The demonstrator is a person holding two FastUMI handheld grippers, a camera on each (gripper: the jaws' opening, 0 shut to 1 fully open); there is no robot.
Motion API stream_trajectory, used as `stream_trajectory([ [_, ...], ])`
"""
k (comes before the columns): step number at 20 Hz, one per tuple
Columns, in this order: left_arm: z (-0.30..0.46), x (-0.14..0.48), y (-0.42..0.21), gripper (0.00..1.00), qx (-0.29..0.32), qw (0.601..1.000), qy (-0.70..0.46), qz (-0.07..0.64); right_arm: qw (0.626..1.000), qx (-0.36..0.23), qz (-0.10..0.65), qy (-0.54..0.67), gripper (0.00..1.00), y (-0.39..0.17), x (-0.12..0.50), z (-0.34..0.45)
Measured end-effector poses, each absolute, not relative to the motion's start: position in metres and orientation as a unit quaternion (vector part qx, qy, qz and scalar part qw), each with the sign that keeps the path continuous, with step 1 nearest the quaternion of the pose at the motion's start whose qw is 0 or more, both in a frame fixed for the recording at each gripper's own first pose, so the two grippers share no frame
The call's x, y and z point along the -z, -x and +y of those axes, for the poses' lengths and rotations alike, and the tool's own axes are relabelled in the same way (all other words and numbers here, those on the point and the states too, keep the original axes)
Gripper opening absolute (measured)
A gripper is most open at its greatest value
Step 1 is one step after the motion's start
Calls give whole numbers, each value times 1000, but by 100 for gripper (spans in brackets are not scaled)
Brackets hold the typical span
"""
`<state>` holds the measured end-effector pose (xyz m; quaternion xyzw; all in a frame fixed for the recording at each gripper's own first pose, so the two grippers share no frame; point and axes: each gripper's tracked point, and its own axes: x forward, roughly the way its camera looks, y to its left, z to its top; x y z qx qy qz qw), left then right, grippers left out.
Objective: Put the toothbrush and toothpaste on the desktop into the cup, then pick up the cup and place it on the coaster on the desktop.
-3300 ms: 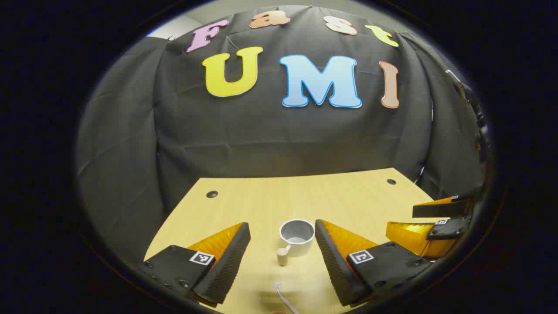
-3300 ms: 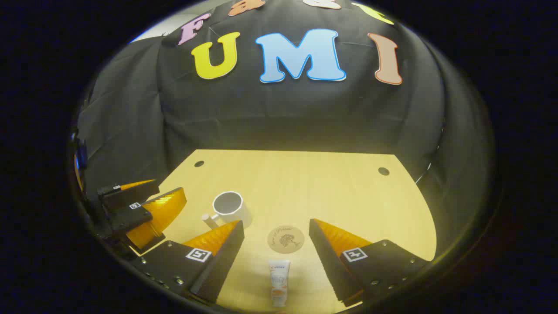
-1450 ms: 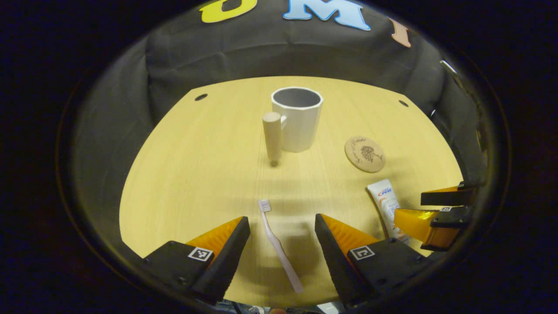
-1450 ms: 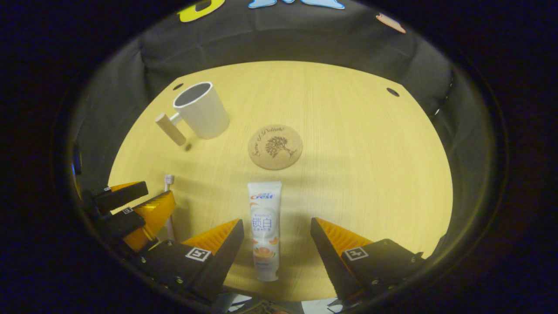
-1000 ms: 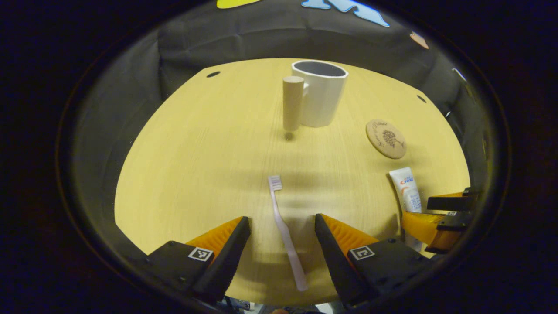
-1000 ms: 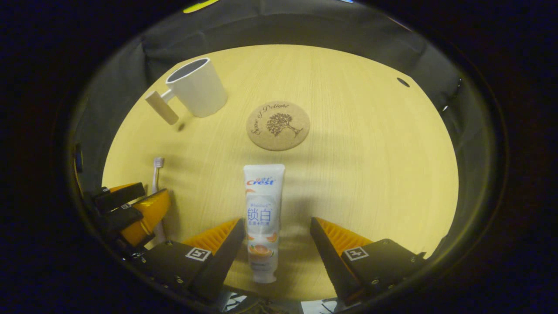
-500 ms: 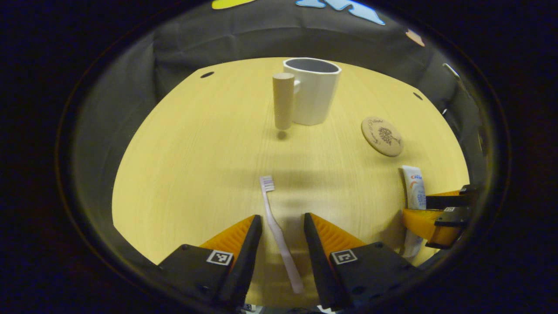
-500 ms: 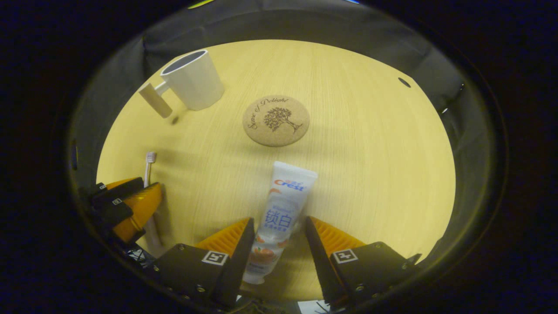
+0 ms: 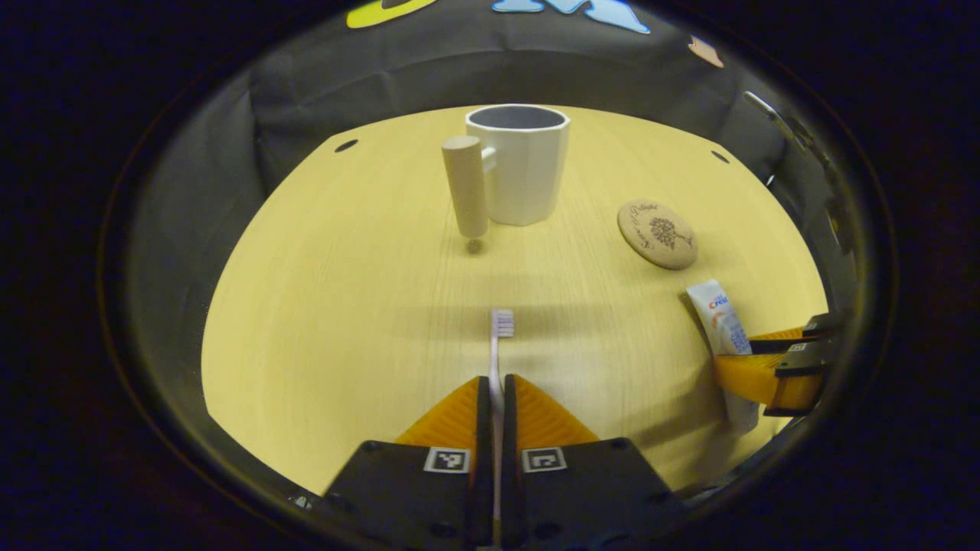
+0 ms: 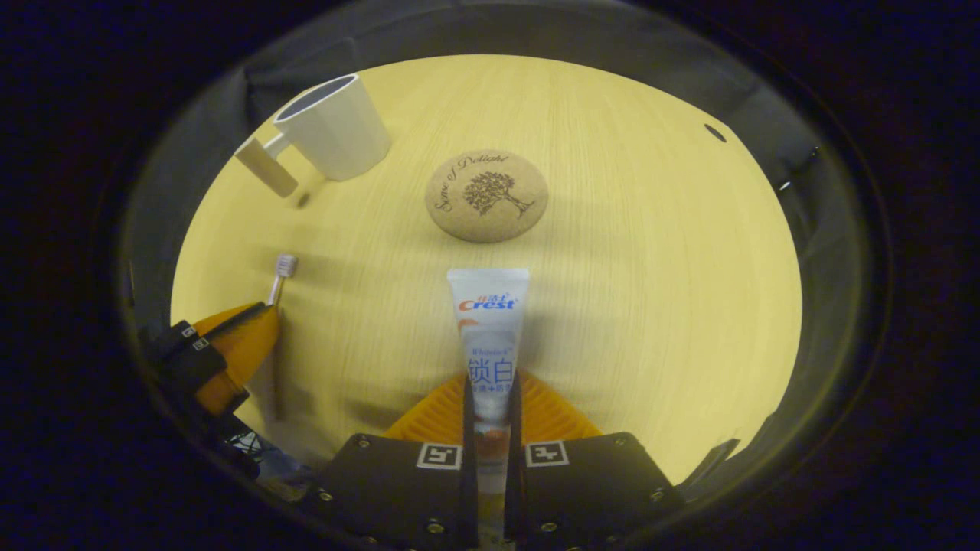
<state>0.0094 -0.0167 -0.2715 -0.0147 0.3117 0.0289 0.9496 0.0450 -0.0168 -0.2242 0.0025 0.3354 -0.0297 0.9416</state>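
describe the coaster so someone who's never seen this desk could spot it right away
On the pale wooden desktop, look right of the white cup, just beyond the toothpaste tube's flat end. The coaster is the only flat round cork disc, printed with a dark tree.

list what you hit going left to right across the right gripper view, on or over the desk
left gripper shut on the toothbrush → cup → coaster → toothpaste, held between the right gripper fingers
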Motion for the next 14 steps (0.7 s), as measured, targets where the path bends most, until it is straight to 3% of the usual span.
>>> stream_trajectory([
  [1,-16,270,-9,7,-27,951,14,307,943,29,331,-10,14,-44,220,-15],
  [2,-16,271,-9,7,-26,951,16,308,943,26,330,-14,8,-46,221,-16],
  [3,-16,270,-9,13,-25,952,18,306,943,25,331,-16,8,-46,221,-16],
  [5,-17,270,-10,7,-20,952,27,304,944,24,329,-17,8,-46,222,-16],
  [14,-27,186,-6,7,10,971,59,230,946,21,323,-22,8,-48,220,-16],
])
